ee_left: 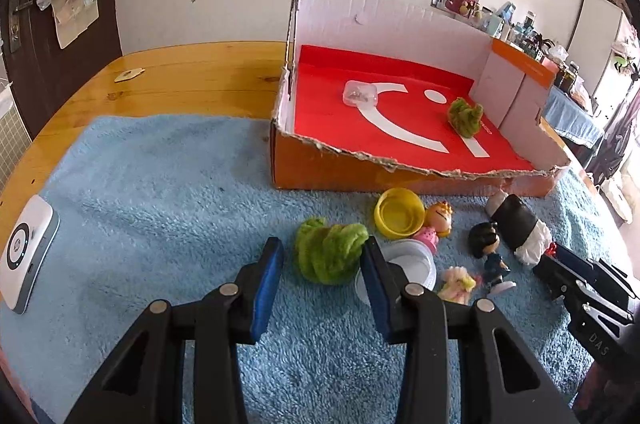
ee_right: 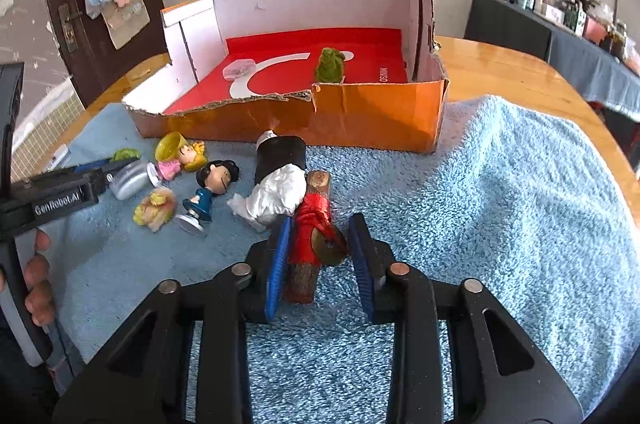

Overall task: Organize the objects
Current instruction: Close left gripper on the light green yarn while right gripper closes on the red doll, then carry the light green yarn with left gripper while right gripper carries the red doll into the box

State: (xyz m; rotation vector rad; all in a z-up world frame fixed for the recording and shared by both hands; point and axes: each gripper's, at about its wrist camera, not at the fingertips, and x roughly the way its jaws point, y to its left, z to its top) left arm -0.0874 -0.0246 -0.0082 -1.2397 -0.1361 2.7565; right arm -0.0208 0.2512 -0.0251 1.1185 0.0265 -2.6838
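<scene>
The left gripper (ee_left: 322,274), black-armed with blue pads, sits lowest in its own view, its jaws partly apart around a fuzzy green plush clump (ee_left: 329,252) on the blue terry towel (ee_left: 160,183); the right pad seems to touch the clump, while a gap shows at the left pad, so no firm grip can be told. The right gripper (ee_right: 320,256) likewise straddles a short brown wooden stick wound with red cord (ee_right: 310,236) and bearing a brass coin (ee_right: 329,247); the left pad lies against the cord, the right pad stands clear of the coin.

The landmark is the open orange cardboard box with a red floor (ee_left: 360,175), standing on the towel beyond both grippers. Inside it lie a second green plush clump (ee_left: 465,116) toward one side wall and a small clear plastic case (ee_left: 359,93) nearer the middle.

Just before the box's torn front wall lie a yellow plastic cup (ee_left: 398,212) touching a blonde pink-dressed figurine (ee_left: 436,224), a black and white cylinder wrapped in crumpled film (ee_left: 520,228), a black-haired figurine in blue (ee_left: 490,252), a clear round lidded tub (ee_left: 412,262) and a small pale yellow-pink doll (ee_left: 456,280). Well to the box's left, at the towel's edge, rests a white rounded device (ee_left: 26,256).
</scene>
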